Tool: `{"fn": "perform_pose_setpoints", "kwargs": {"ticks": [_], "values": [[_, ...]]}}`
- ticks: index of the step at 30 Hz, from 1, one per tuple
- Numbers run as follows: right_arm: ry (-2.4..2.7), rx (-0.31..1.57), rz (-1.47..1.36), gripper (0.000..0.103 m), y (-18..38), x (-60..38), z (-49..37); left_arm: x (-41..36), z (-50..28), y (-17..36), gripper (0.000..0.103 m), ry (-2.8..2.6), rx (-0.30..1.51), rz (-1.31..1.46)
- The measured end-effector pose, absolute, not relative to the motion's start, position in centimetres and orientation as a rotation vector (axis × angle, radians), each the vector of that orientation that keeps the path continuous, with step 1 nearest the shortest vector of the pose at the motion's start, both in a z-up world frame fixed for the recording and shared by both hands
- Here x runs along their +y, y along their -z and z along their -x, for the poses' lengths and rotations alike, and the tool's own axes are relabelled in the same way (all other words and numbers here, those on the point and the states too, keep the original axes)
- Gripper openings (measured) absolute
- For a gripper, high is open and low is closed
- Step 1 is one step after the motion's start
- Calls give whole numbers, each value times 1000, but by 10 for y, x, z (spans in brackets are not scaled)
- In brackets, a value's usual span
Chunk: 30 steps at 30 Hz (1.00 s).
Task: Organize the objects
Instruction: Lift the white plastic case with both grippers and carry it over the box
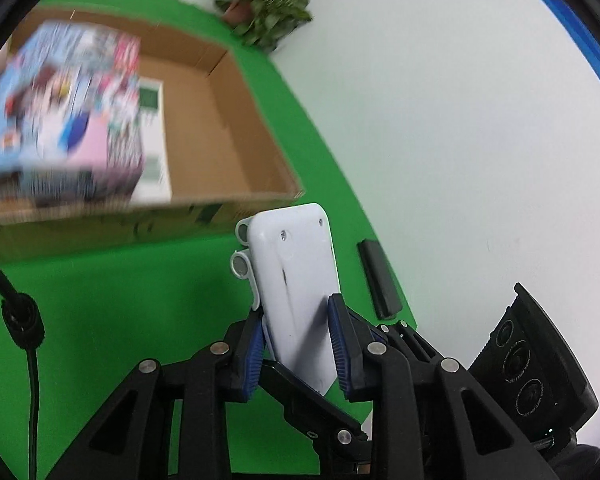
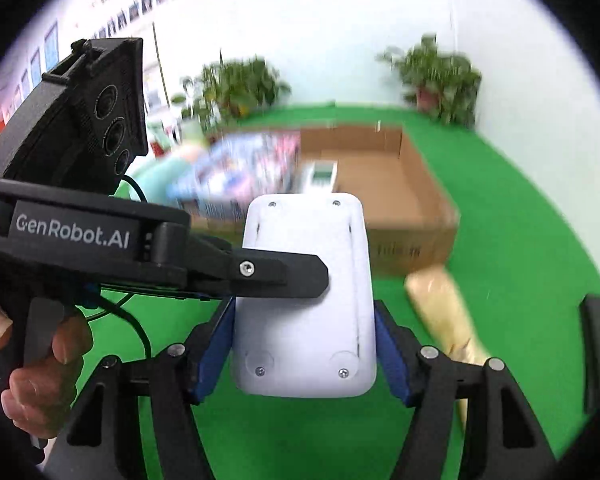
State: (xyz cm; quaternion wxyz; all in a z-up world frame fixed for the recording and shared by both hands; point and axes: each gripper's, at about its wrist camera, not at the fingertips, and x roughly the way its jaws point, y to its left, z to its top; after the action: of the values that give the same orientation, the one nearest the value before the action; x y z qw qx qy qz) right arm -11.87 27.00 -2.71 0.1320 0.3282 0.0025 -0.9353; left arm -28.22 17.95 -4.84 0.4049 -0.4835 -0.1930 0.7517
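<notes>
Both claws grip one white device [image 2: 306,300], backside up, lifted clear of the green worktop [image 1: 100,280]. The right claw [image 2: 304,344] clamps its wide flanks; the left claw [image 1: 300,344], narrowly closed, pinches it edgewise, one finger lying across its back in the right wrist view. The cardboard box [image 1: 228,128] sits at 11 o'clock in the left view, already holding a colourful carton [image 1: 60,116]. Risks, as I judge them: uneven pull between the hands could twist the smooth casing from the pads, and it might clip the near box wall. A gold packet [image 2: 440,312] lies at 4 o'clock.
</notes>
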Motion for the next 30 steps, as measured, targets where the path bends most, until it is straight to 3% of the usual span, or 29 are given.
{"fn": "perform_pose_setpoints", "kwargs": {"ticks": [9,17,24,30], "values": [[2785,-10,-742,65,-37,275,136,207,302,-31,27,-1983,-379,1069],[2775,-43,-750,65,-59,285,194,197,372,-93,26,-2020,-331,1098],[2686,-101,-896,65,-51,289,265,204,445,-76,25,-2021,-396,1215],[2551,-168,-1092,65,-14,295,309,215,495,-18,25,-1998,-424,1383]]}}
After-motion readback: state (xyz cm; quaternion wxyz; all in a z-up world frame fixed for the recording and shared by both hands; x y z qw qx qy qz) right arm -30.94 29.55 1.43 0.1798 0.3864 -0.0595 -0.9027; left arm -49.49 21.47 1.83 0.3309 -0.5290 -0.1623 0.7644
